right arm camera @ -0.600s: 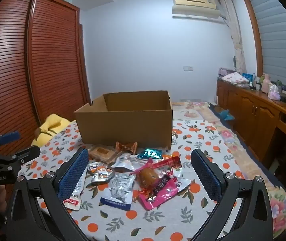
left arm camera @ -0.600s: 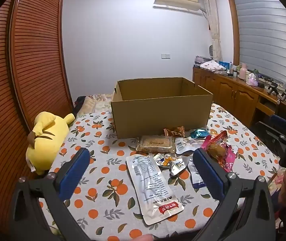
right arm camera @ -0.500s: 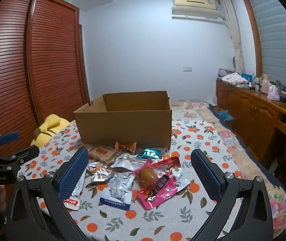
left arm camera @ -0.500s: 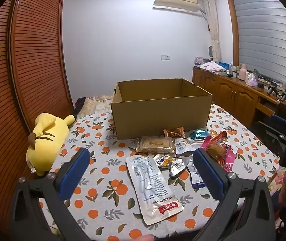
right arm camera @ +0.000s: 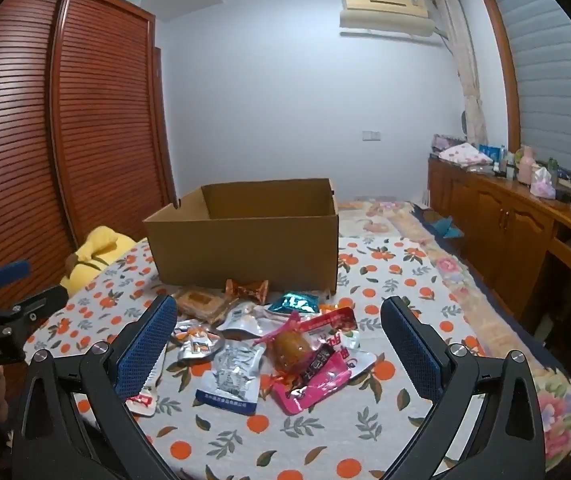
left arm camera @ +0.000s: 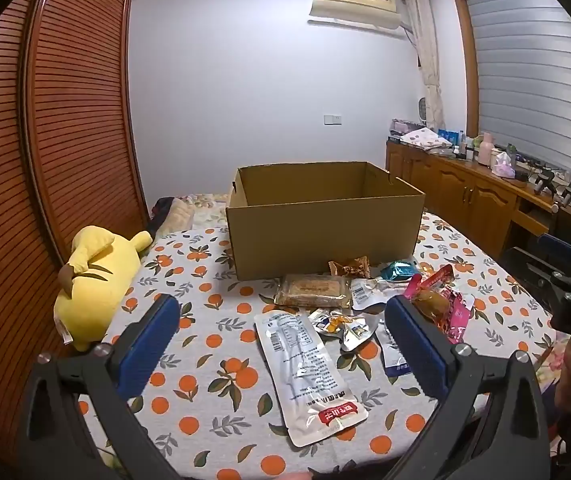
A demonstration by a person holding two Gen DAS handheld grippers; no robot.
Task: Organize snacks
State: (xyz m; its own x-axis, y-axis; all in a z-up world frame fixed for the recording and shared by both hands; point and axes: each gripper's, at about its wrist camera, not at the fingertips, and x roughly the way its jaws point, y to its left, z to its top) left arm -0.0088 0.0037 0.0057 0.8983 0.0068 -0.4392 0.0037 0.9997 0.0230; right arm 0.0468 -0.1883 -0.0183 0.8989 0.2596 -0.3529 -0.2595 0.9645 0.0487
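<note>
Centrally, open cardboard box (left arm camera: 325, 220), interior floor hidden, snack packets (right arm camera: 269, 344) heaped outside, both tools spread wide, holding nothing.

matt cardboard box (left arm camera: 325, 236), glossy (foil) packets (right arm camera: 231, 376)

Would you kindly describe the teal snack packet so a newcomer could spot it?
Start at the cardboard box. Snacks lie against its near wall; the teal packet sits below the box's right end, the only shiny blue-green wrapper, right of the orange candy.
</note>
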